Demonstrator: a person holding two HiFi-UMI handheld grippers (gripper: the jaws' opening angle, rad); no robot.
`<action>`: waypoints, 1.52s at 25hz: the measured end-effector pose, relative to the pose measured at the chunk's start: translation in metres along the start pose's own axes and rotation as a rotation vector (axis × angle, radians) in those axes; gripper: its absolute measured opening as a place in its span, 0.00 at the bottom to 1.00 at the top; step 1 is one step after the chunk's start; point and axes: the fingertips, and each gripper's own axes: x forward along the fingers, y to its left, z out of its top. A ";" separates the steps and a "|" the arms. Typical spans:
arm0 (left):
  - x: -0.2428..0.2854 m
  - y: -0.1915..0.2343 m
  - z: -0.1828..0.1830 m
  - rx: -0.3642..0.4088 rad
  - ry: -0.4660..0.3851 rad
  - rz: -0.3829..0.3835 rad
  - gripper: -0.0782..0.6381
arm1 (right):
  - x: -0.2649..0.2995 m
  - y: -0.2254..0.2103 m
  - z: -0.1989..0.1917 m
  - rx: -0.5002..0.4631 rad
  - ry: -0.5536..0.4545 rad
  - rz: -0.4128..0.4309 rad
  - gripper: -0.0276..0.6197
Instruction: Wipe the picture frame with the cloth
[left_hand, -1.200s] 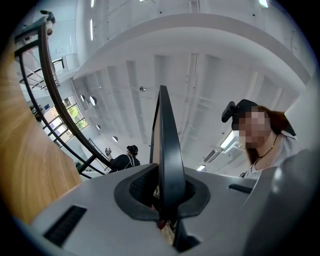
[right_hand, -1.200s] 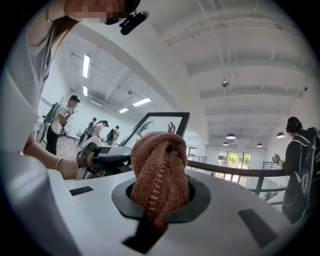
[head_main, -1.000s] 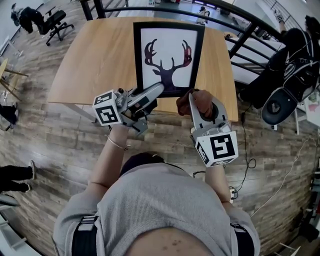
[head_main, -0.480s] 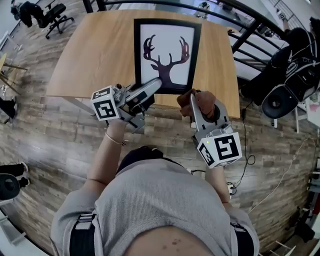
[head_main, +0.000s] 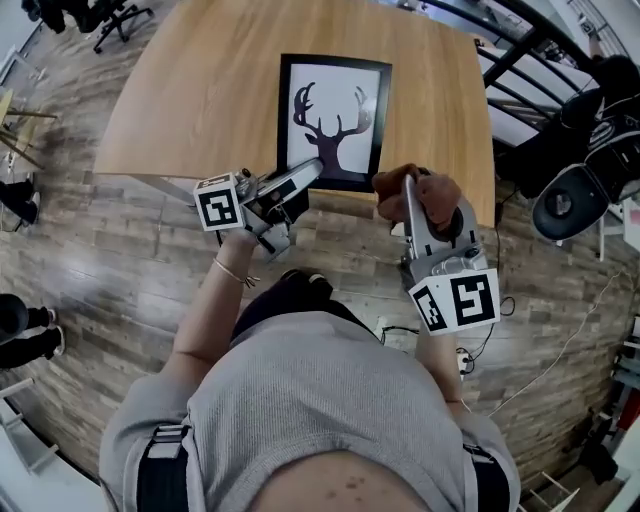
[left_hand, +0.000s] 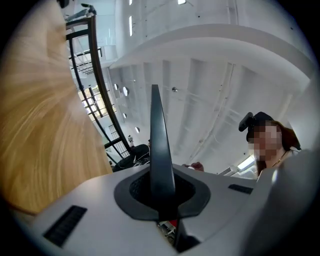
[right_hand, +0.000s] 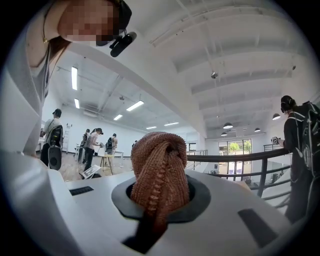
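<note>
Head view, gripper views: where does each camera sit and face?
Head view: on the head, down at table, picture frame, left gripper, right gripper; torso, forearms show.
Left gripper view: upward along its shut jaws; person's head shows.
Right gripper view: level along jaws gripping cloth; person's torso shows.
Shared: cloth, in head and right gripper views.

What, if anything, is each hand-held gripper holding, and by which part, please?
The right hand-held gripper clamps the brown cloth by a bunched fold. The left hand-held gripper is shut on nothing.
</note>
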 end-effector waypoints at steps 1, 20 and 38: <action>-0.005 0.008 -0.005 -0.031 0.003 0.017 0.15 | 0.001 0.000 -0.002 0.010 0.000 -0.005 0.11; -0.078 0.144 -0.083 -0.469 0.005 0.224 0.15 | 0.026 0.001 -0.050 0.254 0.061 -0.008 0.11; -0.087 0.175 -0.097 -0.568 0.045 0.248 0.15 | 0.030 -0.019 -0.057 0.228 0.066 -0.064 0.11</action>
